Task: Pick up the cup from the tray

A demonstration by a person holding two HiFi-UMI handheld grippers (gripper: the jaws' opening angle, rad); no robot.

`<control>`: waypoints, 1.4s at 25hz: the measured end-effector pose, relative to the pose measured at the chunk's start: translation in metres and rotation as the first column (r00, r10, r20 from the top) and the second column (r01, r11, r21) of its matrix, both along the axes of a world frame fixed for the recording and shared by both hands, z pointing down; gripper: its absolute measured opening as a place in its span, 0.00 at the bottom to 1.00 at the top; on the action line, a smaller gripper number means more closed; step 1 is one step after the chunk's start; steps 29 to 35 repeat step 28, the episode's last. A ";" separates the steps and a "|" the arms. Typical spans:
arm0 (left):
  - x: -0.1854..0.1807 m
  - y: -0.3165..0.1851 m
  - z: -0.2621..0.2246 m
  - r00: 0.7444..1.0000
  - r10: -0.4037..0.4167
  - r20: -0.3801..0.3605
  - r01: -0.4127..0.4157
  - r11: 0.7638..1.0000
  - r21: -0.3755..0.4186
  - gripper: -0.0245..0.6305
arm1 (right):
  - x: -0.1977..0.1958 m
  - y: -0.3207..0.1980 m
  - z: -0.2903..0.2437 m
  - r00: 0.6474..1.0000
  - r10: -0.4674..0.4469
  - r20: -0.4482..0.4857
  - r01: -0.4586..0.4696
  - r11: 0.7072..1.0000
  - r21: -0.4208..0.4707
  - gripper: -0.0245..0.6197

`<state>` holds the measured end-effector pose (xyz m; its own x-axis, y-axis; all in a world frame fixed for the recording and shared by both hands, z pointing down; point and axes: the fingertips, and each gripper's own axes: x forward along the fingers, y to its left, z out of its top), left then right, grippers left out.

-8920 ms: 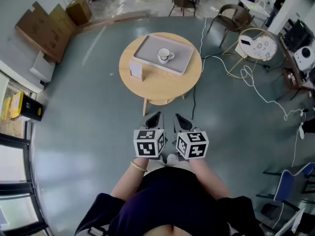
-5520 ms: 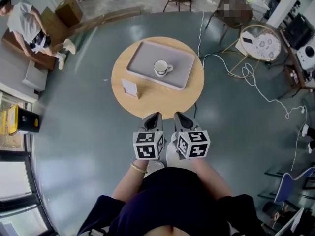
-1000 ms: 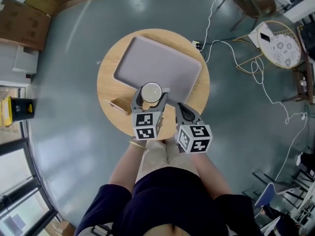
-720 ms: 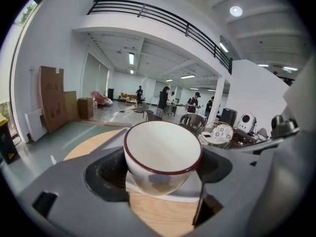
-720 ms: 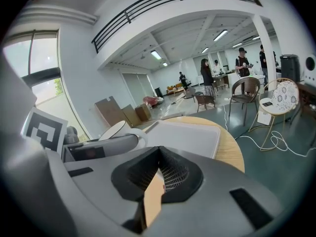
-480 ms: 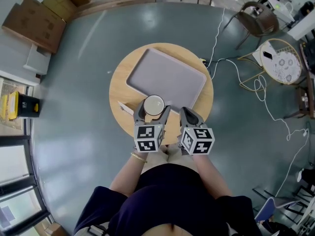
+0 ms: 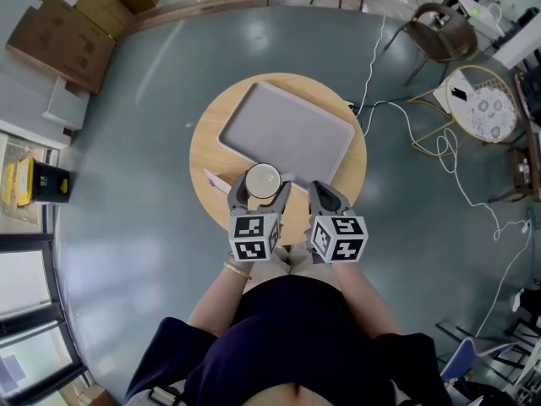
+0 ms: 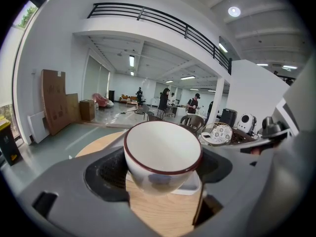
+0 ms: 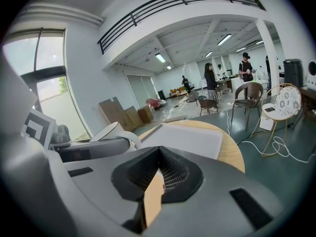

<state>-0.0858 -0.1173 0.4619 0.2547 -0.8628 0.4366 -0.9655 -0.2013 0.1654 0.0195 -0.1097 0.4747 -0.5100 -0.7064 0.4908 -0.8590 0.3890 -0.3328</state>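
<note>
A white cup [image 7: 261, 181] with a dark red rim [image 8: 162, 150] is held between the jaws of my left gripper [image 7: 259, 194], lifted above the near edge of the round wooden table [image 7: 347, 176]. The grey tray [image 7: 287, 134] lies bare on the table beyond it. My right gripper [image 7: 322, 202] hovers beside the left one over the table's near edge, its jaws closed with nothing between them [image 9: 155, 191]. In the right gripper view the cup [image 9: 106, 132] shows at the left and the tray [image 9: 185, 138] ahead.
A small card [image 7: 215, 179] stands on the table left of the cup. Cardboard boxes [image 7: 63, 36] lie at the far left, a chair [image 7: 431, 28] and a small round side table [image 7: 482, 91] at the far right. White cables [image 7: 423, 142] trail over the floor.
The cup has stayed in my left gripper, clear of the tray. Over the last second both grippers drew slightly back towards the table's near edge.
</note>
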 end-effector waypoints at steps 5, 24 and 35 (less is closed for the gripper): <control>0.000 0.000 0.000 1.000 0.001 -0.001 -0.001 1.000 0.001 0.66 | -0.004 0.004 0.001 1.000 -0.016 -0.002 0.016 1.000 -0.002 0.05; 0.002 0.001 -0.003 1.000 0.005 0.000 -0.005 1.000 0.008 0.66 | -0.009 0.009 -0.001 0.999 -0.033 -0.012 0.033 0.999 -0.003 0.05; 0.004 0.001 -0.002 1.000 0.003 0.000 -0.003 1.000 0.008 0.66 | -0.008 0.008 0.000 0.999 -0.034 -0.012 0.034 0.999 -0.001 0.05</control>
